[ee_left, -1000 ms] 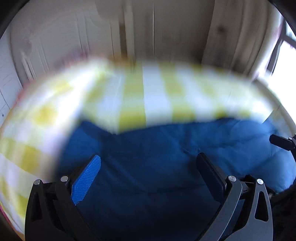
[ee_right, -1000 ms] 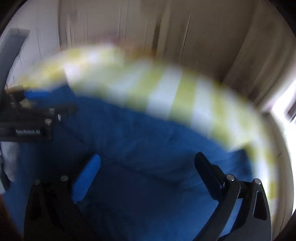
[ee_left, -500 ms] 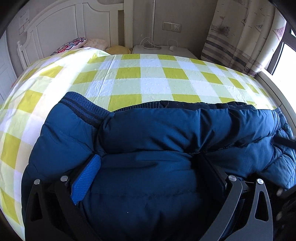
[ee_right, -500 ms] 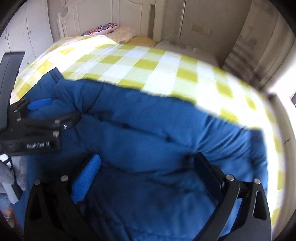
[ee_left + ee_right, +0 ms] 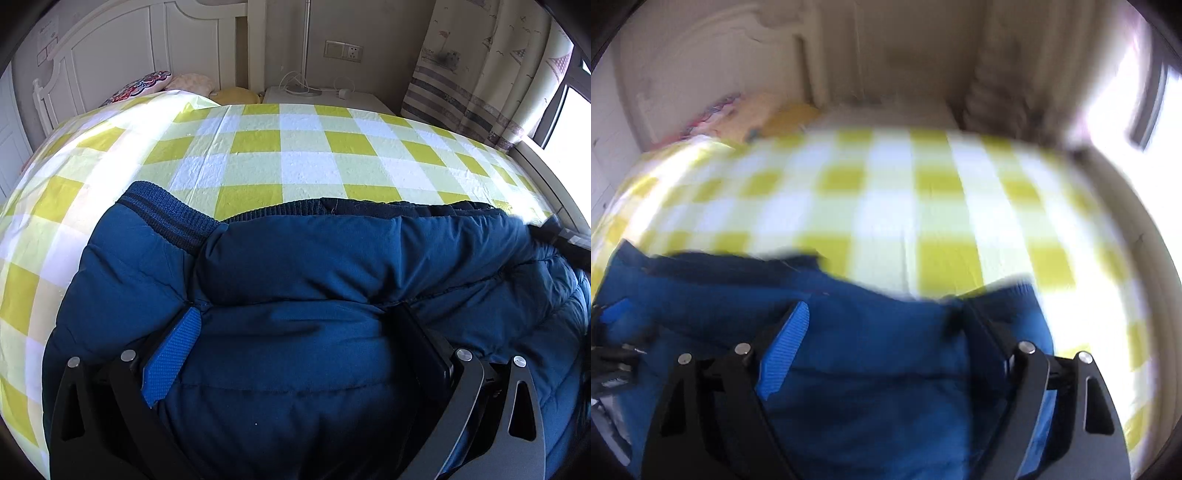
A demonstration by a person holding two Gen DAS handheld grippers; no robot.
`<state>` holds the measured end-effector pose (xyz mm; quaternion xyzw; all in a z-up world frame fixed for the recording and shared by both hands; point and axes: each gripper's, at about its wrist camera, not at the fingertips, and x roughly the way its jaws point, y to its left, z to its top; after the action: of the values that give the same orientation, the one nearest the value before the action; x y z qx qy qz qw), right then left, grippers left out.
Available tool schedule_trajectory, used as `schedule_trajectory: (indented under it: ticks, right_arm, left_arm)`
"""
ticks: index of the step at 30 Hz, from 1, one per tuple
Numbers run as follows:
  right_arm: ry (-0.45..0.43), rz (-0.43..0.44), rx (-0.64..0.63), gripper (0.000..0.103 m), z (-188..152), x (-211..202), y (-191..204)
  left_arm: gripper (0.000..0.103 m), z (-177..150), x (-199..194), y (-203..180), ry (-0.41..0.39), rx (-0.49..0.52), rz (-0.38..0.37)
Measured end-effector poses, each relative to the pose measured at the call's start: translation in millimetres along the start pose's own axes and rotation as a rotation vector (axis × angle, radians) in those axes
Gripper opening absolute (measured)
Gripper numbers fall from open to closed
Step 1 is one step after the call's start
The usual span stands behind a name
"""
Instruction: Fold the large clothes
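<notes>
Lying across the near part of a bed (image 5: 295, 155) with a yellow, pale green and white checked sheet is a puffy blue padded jacket (image 5: 303, 258), its ribbed knit band (image 5: 173, 218) at the far left edge of the jacket. The left tool (image 5: 299, 317) stands wide over the jacket, one blue-padded finger and one black finger pushed into the padding on either side of a thick bulge of fabric; whether they pinch it cannot be told. The right tool (image 5: 882, 314), seen through heavy motion blur, sits over the right end of the jacket (image 5: 871, 354) with its jaws wide and closing, blue fabric filling the gap between them. Beyond the jacket, at the head of the bed, are pillows (image 5: 173, 83), a white bedside cabinet (image 5: 325, 98) and a striped curtain (image 5: 476, 81).
</notes>
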<state>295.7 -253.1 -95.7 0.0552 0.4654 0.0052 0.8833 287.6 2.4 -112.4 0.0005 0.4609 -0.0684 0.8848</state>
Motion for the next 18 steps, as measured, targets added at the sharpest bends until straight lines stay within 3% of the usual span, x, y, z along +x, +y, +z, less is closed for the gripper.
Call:
schedule_trajectory:
  ticks: [2,6,9,11,13,15,16,18]
  right_arm:
    - [-0.005,0.101,0.102,0.084,-2.6,1.4,-21.9]
    - [-0.044,0.087,0.094,0.083,-6.5,-2.1,-20.4]
    - [-0.047,0.075,0.084,0.083,-7.7,-1.1,-18.3]
    - [-0.046,0.074,0.083,0.083,-7.0,-0.6,-16.2]
    - [-0.048,0.078,0.086,0.083,-7.0,-0.2,-16.7]
    - [-0.052,0.087,0.093,0.083,-7.6,0.3,-17.7]
    - [-0.056,0.093,0.096,0.083,-8.0,-0.3,-18.3]
    - [-0.053,0.093,0.096,0.083,-8.0,0.2,-18.0]
  left_arm:
    - [0.099,0.4,0.0,0.4,0.006,-0.003,-0.008]
    - [0.098,12.4,-4.1,-5.4,0.096,0.010,0.008]
    - [0.098,24.5,-24.4,-24.3,0.031,0.011,-0.058]
    - [0.098,34.7,-35.9,-57.3,-0.060,0.106,-0.002]
    - [0.098,41.5,-25.4,-79.8,-0.091,0.163,0.049]
    - [0.099,45.8,14.1,-87.9,-0.007,0.189,0.126]
    - [0.099,45.7,31.8,-85.8,0.038,0.172,0.106]
    - [0.099,48.3,30.6,-81.9,0.015,0.148,0.113]
